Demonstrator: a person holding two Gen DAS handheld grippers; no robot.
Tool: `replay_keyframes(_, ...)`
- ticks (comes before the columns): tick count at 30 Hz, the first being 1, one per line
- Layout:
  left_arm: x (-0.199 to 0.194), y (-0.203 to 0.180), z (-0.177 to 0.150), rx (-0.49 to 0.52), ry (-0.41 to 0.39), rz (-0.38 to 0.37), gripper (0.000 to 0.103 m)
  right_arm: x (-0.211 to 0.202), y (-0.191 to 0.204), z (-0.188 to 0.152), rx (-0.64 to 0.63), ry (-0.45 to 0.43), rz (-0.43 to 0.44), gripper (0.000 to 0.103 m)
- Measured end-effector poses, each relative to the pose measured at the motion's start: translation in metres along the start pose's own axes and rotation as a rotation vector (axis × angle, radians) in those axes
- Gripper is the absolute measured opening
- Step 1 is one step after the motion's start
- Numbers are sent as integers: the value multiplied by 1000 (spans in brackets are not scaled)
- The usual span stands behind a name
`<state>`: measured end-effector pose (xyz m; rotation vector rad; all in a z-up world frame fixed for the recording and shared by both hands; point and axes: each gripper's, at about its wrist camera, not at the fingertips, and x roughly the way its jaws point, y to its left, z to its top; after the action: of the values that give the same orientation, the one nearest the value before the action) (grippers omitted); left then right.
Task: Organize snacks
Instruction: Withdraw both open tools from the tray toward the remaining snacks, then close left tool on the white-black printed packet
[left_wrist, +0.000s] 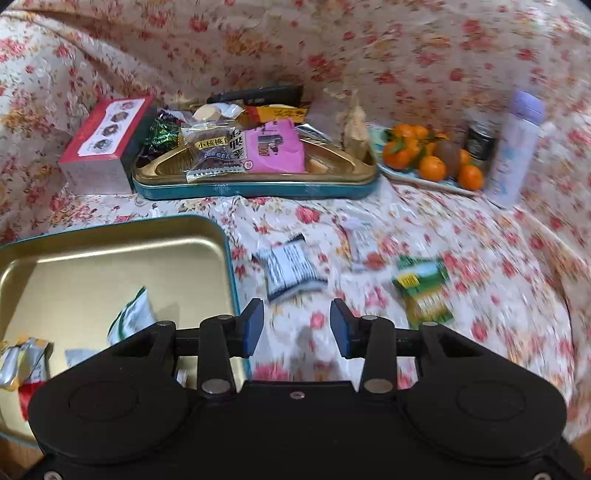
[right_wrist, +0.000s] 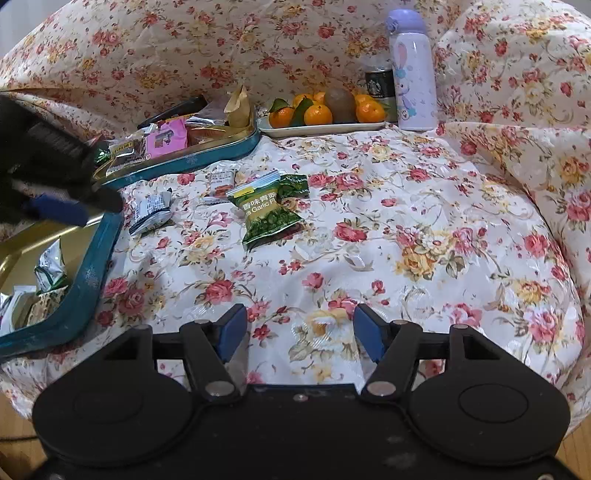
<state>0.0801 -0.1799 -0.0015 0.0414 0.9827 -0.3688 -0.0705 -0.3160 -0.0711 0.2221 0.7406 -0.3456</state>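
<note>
Flowered cloth (right_wrist: 388, 240) covers the desk, and both grippers hang over its near edge. The right gripper (right_wrist: 300, 334) has its jaws apart with only bare cloth between them. The left gripper (left_wrist: 297, 326) also has its jaws apart and empty, just right of a gold tin (left_wrist: 110, 266) with a teal rim at the near left; in the right wrist view it shows as a dark shape with a blue pad over that tin's far corner. A few wrapped snacks lie in the tin's near part, among them a green and white packet (left_wrist: 131, 319).

Three loose snacks lie on the cloth in the middle: a white packet with dark print (right_wrist: 151, 212) nearest the tin, a small white and red packet (right_wrist: 221, 182) beyond it, and a green packet (right_wrist: 271, 212) to their right.

Farther back at the left sits a second teal tin (left_wrist: 258, 190) piled with snacks, a pink packet (left_wrist: 275, 149) on top, with a red box (left_wrist: 98, 147) touching its left side. At the far right a plate of oranges (right_wrist: 325, 127) stands beside a dark can (right_wrist: 380, 86) and a lilac bottle (right_wrist: 413, 74).
</note>
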Motion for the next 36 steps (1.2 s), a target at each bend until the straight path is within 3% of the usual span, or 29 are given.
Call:
replay_keyframes(9, 42, -1, 28, -21, 65, 80, 49, 10, 17, -9, -140, -22, -29, 87)
replay_keyframes(33, 87, -2, 46, -55, 160, 141, 52, 10, 15, -11, -149, -39, 5, 93)
replay_keyframes(36, 92, -1, 45, -62, 186, 129, 47, 10, 15, -11, -149, -40, 4, 93)
